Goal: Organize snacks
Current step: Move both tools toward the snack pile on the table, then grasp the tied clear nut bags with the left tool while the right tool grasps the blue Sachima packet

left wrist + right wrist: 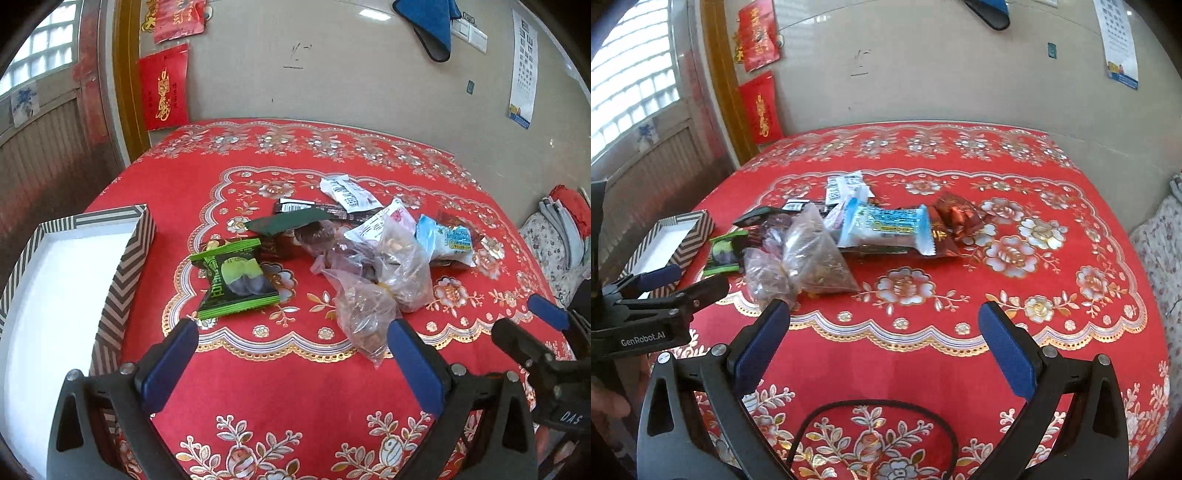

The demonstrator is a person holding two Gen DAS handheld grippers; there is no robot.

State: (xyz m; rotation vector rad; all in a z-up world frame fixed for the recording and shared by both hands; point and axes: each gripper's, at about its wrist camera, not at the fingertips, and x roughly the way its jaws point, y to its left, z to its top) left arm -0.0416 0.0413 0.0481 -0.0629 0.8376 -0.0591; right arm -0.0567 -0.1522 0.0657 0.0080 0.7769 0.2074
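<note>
left tongs (291,334) gape above the red surface (295,387), empty; green snack packet (234,282) lies between striped box (125,266) and clear bags (380,288)

Snack packets (236,282) heaped mid-table; striped box (122,258) left, open.

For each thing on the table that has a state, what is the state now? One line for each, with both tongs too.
Left tongs: open, holding nothing.
Right tongs: open, holding nothing.
Striped box: open on top, no snacks inside where visible.
Green snack packet: sealed, lying flat beside the box.
Clear plastic bags: knotted shut, filled.
Blue-and-white packet: sealed, on the pile.
</note>
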